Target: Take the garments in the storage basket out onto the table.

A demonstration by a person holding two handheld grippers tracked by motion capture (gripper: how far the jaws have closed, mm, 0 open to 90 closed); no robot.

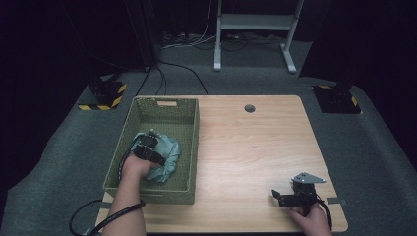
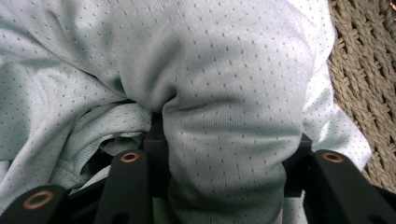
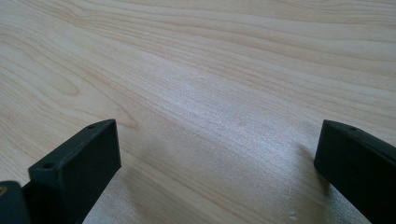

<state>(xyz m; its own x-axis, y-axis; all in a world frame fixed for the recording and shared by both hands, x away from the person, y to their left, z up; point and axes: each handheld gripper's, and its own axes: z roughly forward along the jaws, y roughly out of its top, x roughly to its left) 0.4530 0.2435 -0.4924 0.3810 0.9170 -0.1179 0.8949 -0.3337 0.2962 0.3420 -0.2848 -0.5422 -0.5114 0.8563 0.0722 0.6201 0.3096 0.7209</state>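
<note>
A crumpled pale teal cloth (image 1: 167,155) lies inside the green woven basket (image 1: 189,142) on the left of the table. My left gripper (image 1: 147,142) reaches down into the basket and is shut on a thick fold of the cloth (image 2: 224,140), which bulges up between the black jaws. My right gripper (image 1: 282,196) rests low over the bare wood near the table's front right corner. Its jaws stand wide apart with nothing between them (image 3: 219,158).
The basket's woven wall (image 2: 364,88) is close to the right of the held fold. The wooden table (image 1: 255,147) has a round cable hole (image 1: 250,108) near its far edge. A white stand (image 1: 255,29) sits on the floor beyond the table.
</note>
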